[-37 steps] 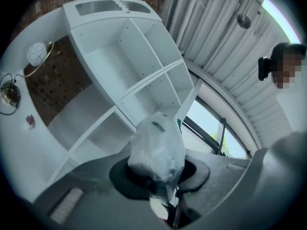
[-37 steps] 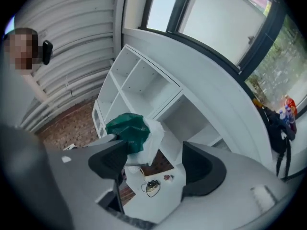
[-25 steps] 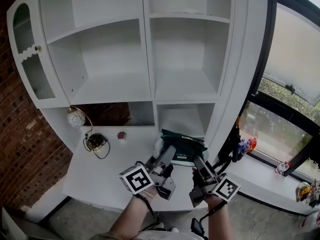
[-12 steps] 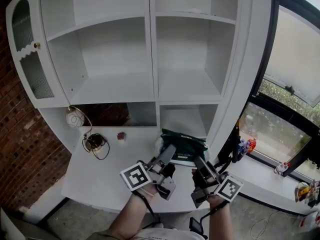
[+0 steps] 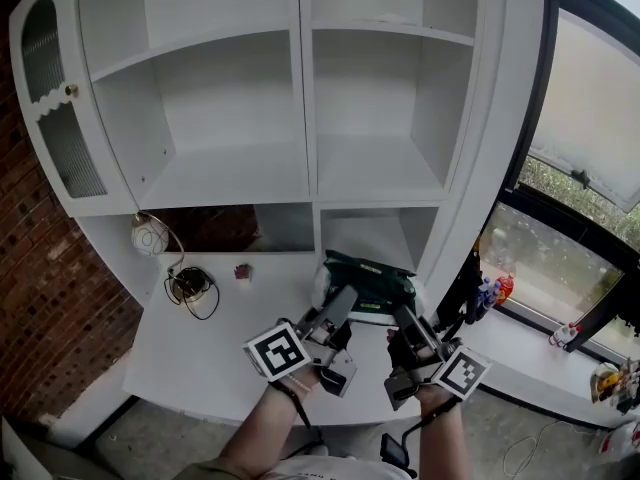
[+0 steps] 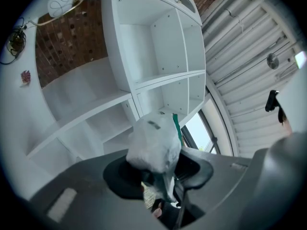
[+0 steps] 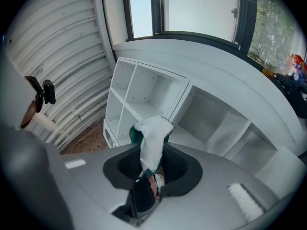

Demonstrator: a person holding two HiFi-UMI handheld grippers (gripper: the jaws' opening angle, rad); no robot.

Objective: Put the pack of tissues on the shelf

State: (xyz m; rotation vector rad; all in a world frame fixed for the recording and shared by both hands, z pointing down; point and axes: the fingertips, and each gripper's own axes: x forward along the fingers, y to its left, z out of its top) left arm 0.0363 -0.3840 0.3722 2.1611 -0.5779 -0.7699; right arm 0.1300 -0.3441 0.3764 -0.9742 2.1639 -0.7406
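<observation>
now left tongs, just widened, and right tongs, just closing, both pinch the tissue pack.

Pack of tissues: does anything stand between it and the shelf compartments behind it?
Nothing visible does. The pack of tissues sits just before the low right compartment, whose front is open; the compartments above are open too.

No word or number can be read anywhere. The pack shows a pale strip on its green wrap and a small dark mark on the white part, both too blurred to read. The left cube and right cube carry only black-and-white square patterns.
</observation>
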